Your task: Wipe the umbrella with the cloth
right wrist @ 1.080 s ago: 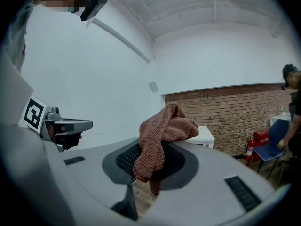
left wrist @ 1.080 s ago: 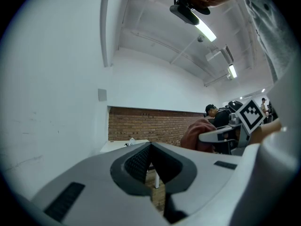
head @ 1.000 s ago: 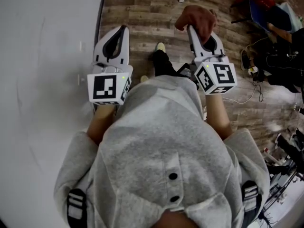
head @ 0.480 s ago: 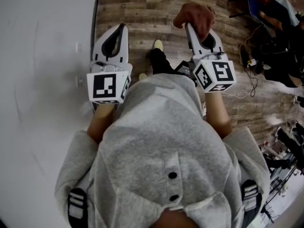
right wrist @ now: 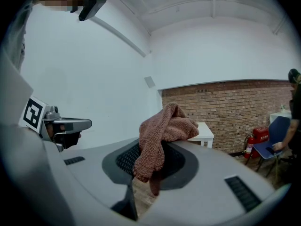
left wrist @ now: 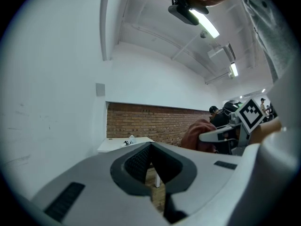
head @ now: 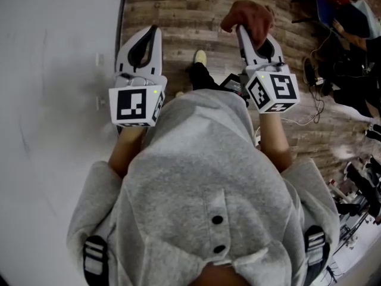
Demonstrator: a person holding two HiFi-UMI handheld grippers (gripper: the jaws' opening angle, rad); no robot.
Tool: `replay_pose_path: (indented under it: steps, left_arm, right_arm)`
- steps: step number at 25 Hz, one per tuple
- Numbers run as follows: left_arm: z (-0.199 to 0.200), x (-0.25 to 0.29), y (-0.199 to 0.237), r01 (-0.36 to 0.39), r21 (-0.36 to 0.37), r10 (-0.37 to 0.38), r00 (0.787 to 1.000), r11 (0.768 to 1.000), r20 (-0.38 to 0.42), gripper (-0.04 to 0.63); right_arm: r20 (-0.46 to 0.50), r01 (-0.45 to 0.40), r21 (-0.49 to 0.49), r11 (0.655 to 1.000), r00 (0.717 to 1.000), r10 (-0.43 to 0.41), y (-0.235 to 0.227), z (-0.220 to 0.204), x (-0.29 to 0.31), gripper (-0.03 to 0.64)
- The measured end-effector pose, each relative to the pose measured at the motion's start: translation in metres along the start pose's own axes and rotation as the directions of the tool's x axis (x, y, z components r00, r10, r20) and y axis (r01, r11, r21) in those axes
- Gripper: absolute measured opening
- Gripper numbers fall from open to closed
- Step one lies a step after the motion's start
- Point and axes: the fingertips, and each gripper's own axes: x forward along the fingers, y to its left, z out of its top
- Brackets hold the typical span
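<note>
A reddish-brown knitted cloth hangs bunched from the tips of my right gripper, which is shut on it. In the right gripper view the cloth drapes over the jaws' tips, hiding the right gripper there. My left gripper is held level beside it, shut, with nothing between its jaws. Both are held out in front of the person's grey sweatshirt, above the wooden floor. No umbrella shows in any view.
A white wall runs close along the left. A white table stands ahead by a brick wall. Cables, bags and gear crowd the floor at the right. A blue chair, a fire extinguisher and a person are farther right.
Both grippers have drifted slightly forward over the floor, side by side, the right one a little to the right. The cloth stays in the right gripper and the left stays shut.
</note>
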Motion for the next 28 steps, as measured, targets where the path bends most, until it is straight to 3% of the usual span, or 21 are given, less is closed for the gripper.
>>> replay_pose_path:
  steps: [5, 17, 28]
  left_arm:
    - [-0.005, 0.027, 0.012, 0.007, -0.013, -0.007, 1.000, 1.000, -0.014, 0.015]
    - [0.004, 0.149, 0.025, 0.013, -0.014, -0.014, 0.998, 1.000, -0.058, 0.015]
    - [0.027, 0.268, 0.014, 0.027, 0.047, -0.024, 0.997, 0.999, -0.071, 0.015]
  right_arm:
    - [-0.005, 0.011, 0.008, 1.000, 1.000, -0.011, -0.013, -0.002, 0.026, 0.089]
    - [-0.033, 0.020, 0.060, 0.998, 0.999, -0.018, -0.098, 0.008, 0.108, 0.089]
    - [-0.018, 0.013, 0.072, 0.997, 1.000, -0.012, -0.190, 0.033, 0.170, 0.089]
